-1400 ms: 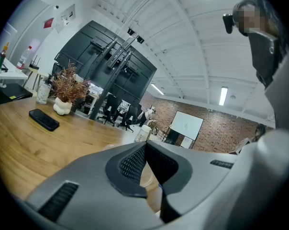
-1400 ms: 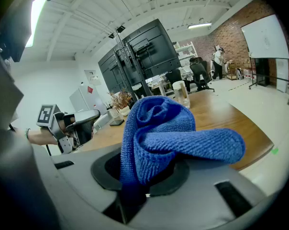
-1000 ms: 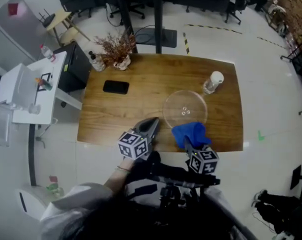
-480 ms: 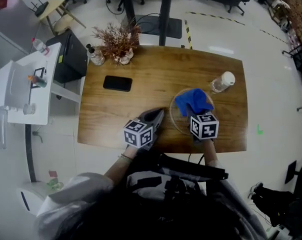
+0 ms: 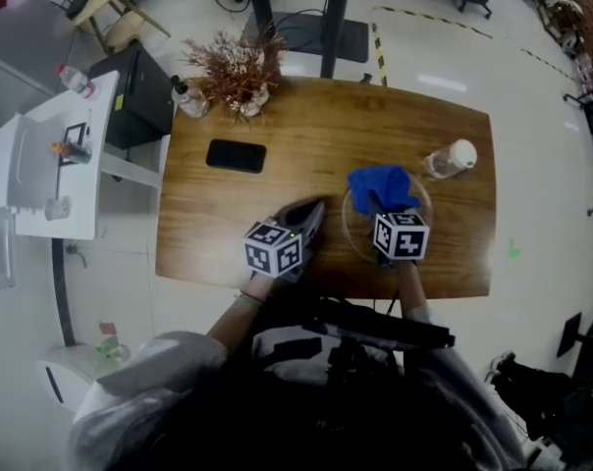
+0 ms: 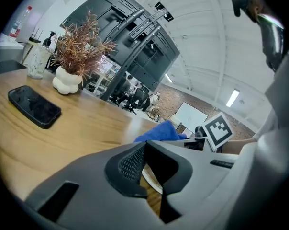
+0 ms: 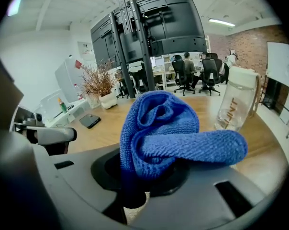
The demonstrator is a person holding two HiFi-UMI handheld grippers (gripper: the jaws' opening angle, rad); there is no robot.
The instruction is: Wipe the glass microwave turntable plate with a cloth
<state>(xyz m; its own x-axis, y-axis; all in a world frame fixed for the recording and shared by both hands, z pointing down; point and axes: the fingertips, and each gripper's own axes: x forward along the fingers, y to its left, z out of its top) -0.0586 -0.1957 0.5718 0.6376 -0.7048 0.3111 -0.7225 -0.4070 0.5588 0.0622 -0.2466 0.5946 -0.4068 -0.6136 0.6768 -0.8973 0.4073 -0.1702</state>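
The round glass turntable plate lies flat on the wooden table, right of centre near the front edge. My right gripper is shut on a bunched blue cloth, which rests over the plate's far part. In the right gripper view the cloth bulges out of the jaws and hides the plate. My left gripper lies low on the table just left of the plate, jaws shut with nothing in them. A strip of the plate rim shows beyond its tips.
A black phone lies at the table's left middle. A dried plant in a white vase and a small bottle stand at the far left edge. A clear water bottle stands just right of the plate. A white side unit stands left.
My right gripper carried the blue cloth from the table's front edge forward onto the plate. The left gripper has stayed beside the plate.
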